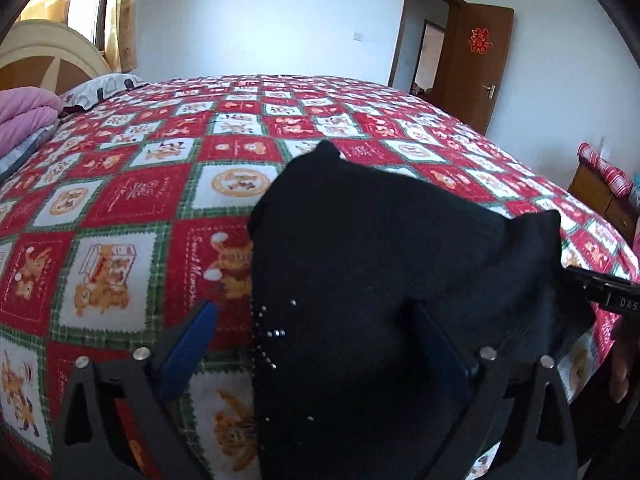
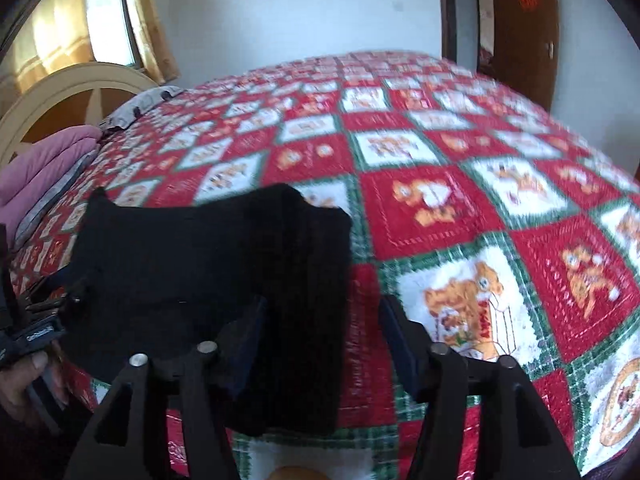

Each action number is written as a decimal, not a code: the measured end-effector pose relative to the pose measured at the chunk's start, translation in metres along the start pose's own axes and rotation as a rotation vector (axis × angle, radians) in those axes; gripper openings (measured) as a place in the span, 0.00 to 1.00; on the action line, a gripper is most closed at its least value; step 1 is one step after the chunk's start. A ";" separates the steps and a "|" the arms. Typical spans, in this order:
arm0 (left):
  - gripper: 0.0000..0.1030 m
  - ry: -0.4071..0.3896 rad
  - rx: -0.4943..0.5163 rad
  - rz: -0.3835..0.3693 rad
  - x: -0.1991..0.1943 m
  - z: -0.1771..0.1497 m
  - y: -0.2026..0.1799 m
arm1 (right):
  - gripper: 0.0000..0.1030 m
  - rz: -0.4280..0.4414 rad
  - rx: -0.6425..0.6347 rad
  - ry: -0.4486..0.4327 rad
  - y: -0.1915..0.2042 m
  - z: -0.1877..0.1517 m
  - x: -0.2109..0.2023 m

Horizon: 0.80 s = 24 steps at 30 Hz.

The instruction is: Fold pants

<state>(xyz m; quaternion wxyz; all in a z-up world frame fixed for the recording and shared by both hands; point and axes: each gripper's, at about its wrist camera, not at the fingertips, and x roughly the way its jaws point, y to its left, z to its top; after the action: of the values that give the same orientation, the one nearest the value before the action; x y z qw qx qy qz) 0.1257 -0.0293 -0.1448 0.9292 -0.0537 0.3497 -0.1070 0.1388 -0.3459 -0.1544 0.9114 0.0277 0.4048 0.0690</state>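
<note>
left gripper point(image 1: 316, 340): jaws wide apart, nothing clamped; the near-left edge of the cloth lies between the blue pads point(image 1: 192, 336) but neither pad presses on it.
right gripper point(image 2: 320, 344): jaws apart, no grip; the right edge of the cloth sits between them, just by the left pad and well clear of the right one.
pants point(image 1: 380, 248): black, lying folded in a compact block on the near edge of the bed, both grippers just behind it; 2 corners stand up at the far side, so the top layer is not flat yet.
studs point(image 1: 276, 334): a small run of shiny dots down the left edge of the pants, probably trim.
handling: judged light, soft and limp, thick where layers stack; it will sag and slide off open pads, not fragile. A pinch through all layers at the 2 near corners looks best, or at the raised far corners to flatten them.
progress: seems late in the fold; a last fold or smoothing looks left.
bedspread point(image 1: 132, 204): red, white and green check with bear prints, fuzzy, likely to drag on the cloth.
pink bedding point(image 1: 24, 116): stacked far left, well apart.
door point(image 1: 476, 64): brown, open, far wall.
</note>
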 end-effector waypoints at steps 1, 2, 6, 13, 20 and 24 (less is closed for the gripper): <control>0.98 -0.015 0.005 0.011 -0.003 0.004 0.001 | 0.64 0.009 0.016 0.002 -0.005 0.001 0.000; 0.97 -0.037 0.010 0.030 -0.008 0.010 0.005 | 0.64 0.012 0.018 0.000 -0.006 0.002 -0.001; 0.97 -0.094 -0.071 0.035 -0.025 0.024 0.033 | 0.64 -0.012 -0.002 -0.066 -0.006 0.005 -0.017; 0.97 -0.060 -0.096 0.018 -0.027 -0.010 0.038 | 0.64 0.127 0.086 -0.194 -0.005 0.026 -0.051; 0.98 -0.044 -0.109 -0.014 -0.021 -0.029 0.044 | 0.64 0.358 -0.047 -0.055 0.078 0.069 -0.014; 0.98 -0.067 -0.091 -0.019 -0.023 -0.033 0.044 | 0.64 0.449 -0.152 0.032 0.139 0.102 0.018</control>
<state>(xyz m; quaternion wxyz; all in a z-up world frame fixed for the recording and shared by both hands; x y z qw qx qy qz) 0.0944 0.0176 -0.1628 0.9359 -0.1027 0.3226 -0.0978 0.2122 -0.2053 -0.0849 0.8661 0.0474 0.3964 0.3007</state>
